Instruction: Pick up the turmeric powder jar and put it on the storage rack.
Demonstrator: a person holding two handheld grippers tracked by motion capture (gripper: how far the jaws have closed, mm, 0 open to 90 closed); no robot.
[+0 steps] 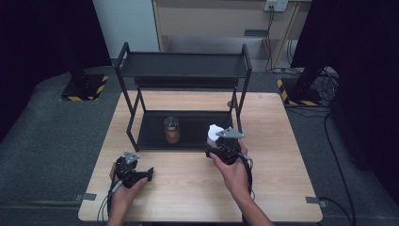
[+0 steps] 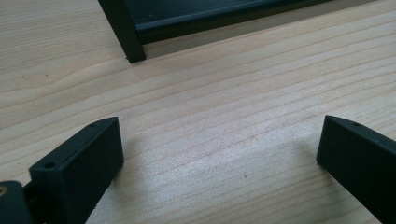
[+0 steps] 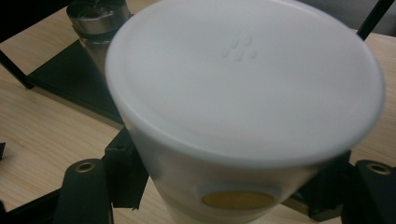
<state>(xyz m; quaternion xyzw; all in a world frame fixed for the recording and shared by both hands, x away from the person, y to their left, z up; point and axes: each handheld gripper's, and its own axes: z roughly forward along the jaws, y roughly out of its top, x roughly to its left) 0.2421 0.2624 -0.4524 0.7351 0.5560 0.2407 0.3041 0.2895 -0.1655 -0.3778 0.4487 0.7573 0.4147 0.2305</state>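
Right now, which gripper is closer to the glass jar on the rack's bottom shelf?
Right. The right gripper, holding a white cup, is just right of the jar; the left gripper rests farther back, open.

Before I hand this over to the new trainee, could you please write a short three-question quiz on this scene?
1. True or false: the left gripper has its jaws wide apart over bare table.
2. What is the right gripper clamped on? A) a white lidded container B) a brown-filled jar C) a post of the rack
3. Where does the glass jar with brown contents stand?

Key
1. True; nothing but wood lies between the jaws.
2. A; the white lidded container sits between the jaws.
3. On the lower shelf of the black rack, left of the held container in the high view.
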